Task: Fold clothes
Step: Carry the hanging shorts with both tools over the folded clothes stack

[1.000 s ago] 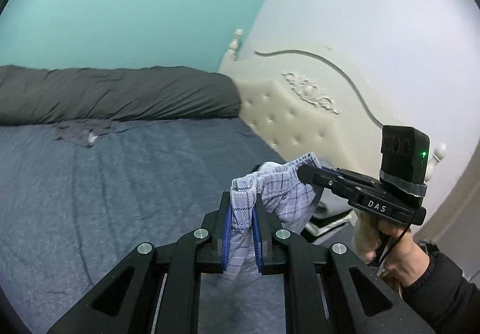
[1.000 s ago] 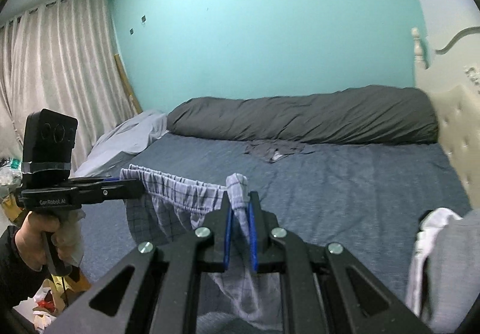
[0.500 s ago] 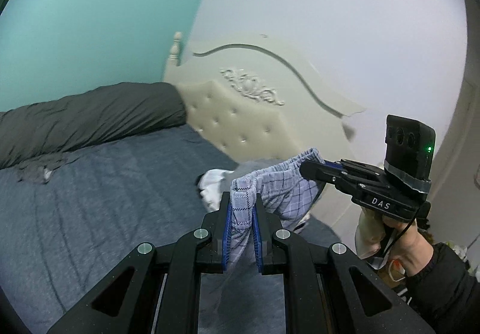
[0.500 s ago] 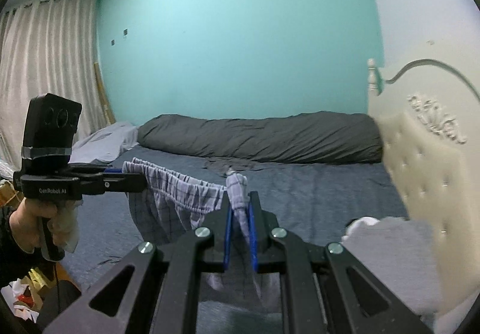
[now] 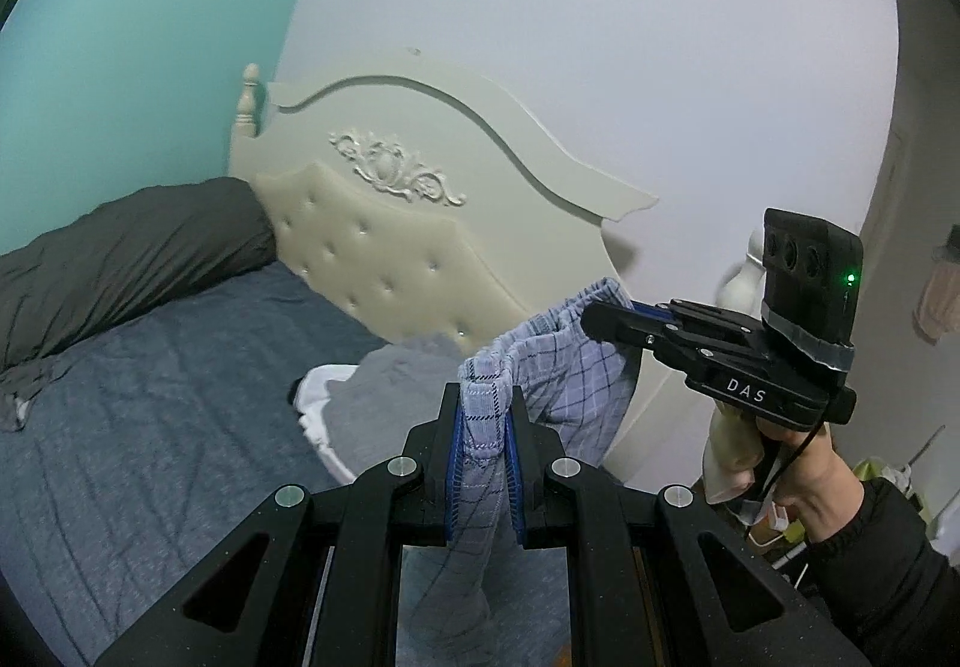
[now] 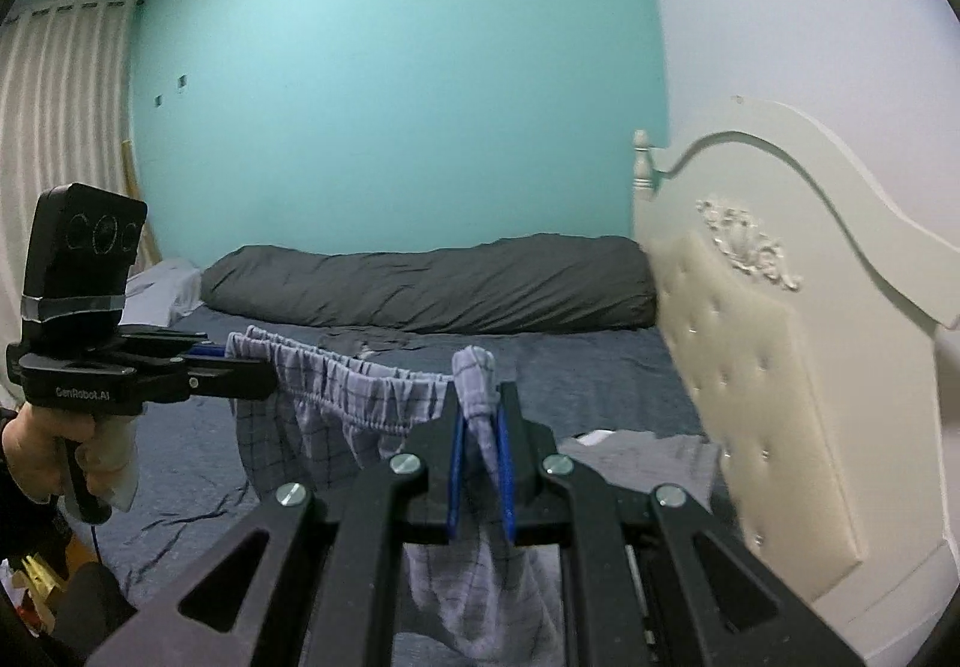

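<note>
Both grippers, left [image 5: 485,448] and right [image 6: 480,457], clamp the blue checked cotton shorts [image 6: 336,397] by the waistband; keep it taut and level while lowering onto the grey-blue quilted bed [image 5: 150,427].

You've got soft, even room light, a bit dim; the headboard [image 5: 384,223] casts a faint shadow on the wall, and fisheye bending with black vignetting rings both views' corners.

Shorts [image 6: 336,391] strung between hand-held grippers, above bed [image 6: 600,367]; headboard [image 6: 750,367] right
</note>
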Demonstrator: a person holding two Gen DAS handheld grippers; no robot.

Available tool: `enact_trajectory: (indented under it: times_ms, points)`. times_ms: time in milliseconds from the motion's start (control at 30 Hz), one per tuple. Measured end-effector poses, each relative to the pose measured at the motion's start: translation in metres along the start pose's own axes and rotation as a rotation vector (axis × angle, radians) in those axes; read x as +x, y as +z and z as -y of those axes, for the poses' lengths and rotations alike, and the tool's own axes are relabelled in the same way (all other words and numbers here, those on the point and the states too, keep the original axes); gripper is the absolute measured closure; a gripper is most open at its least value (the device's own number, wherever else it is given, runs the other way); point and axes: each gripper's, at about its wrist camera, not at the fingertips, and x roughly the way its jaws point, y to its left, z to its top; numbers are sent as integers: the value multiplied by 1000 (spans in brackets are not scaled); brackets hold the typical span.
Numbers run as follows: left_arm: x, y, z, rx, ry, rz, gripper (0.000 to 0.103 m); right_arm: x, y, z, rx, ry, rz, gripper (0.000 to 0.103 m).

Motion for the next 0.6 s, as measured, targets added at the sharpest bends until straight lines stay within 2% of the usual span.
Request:
enact_trajectory:
  times_ms: [300,600]
  points:
    - [61,20,3,24,-8,-47,90,1,-12,55,40,-46,6,94]
    - [121,48,-11,11,7,-85,90,26,-6,102,42,-90,-17,94]
